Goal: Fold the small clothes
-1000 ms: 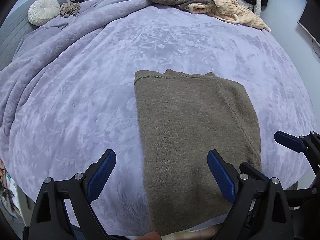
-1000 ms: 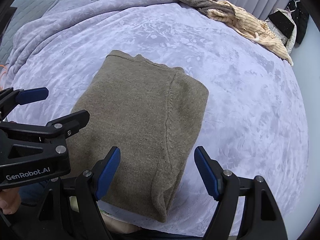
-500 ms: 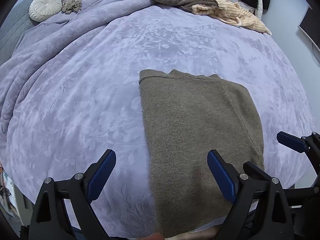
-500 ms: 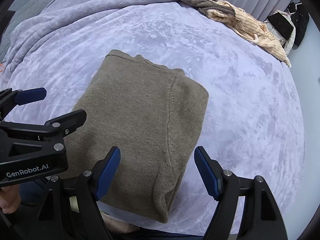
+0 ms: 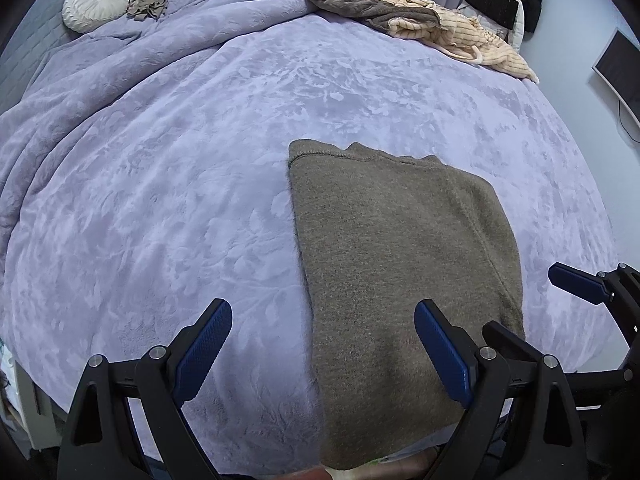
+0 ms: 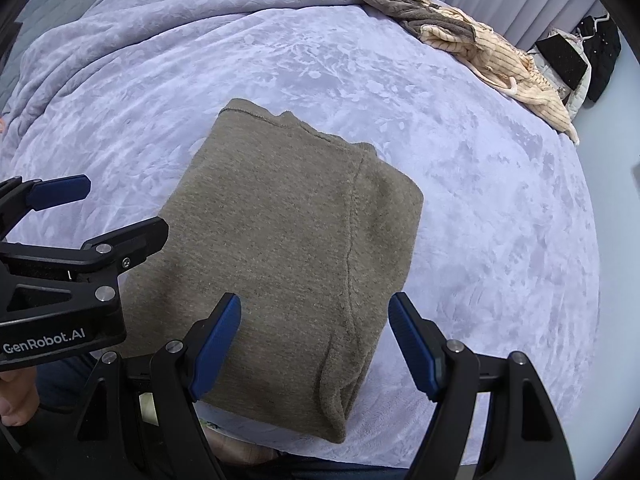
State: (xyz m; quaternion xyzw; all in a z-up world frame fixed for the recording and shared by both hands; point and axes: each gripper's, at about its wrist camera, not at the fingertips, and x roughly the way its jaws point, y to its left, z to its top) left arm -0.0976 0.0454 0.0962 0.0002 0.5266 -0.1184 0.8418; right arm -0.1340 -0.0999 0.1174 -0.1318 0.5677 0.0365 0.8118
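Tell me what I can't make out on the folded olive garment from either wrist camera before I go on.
- Near edge of the olive garment: left wrist view, cut off by the frame bottom and the left gripper.
- Its near left corner: right wrist view, behind the left gripper's body.
- Layers underneath: hidden by the top layer, both views.

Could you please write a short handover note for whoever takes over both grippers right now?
Left gripper: open, empty, above the sweater's left edge.
Right gripper: open, empty, above the sweater's near right part.
Sweater: folded into a rectangle, flat on the bedspread near its front edge.
Left: a pile of clothes at the far side looks unfolded.
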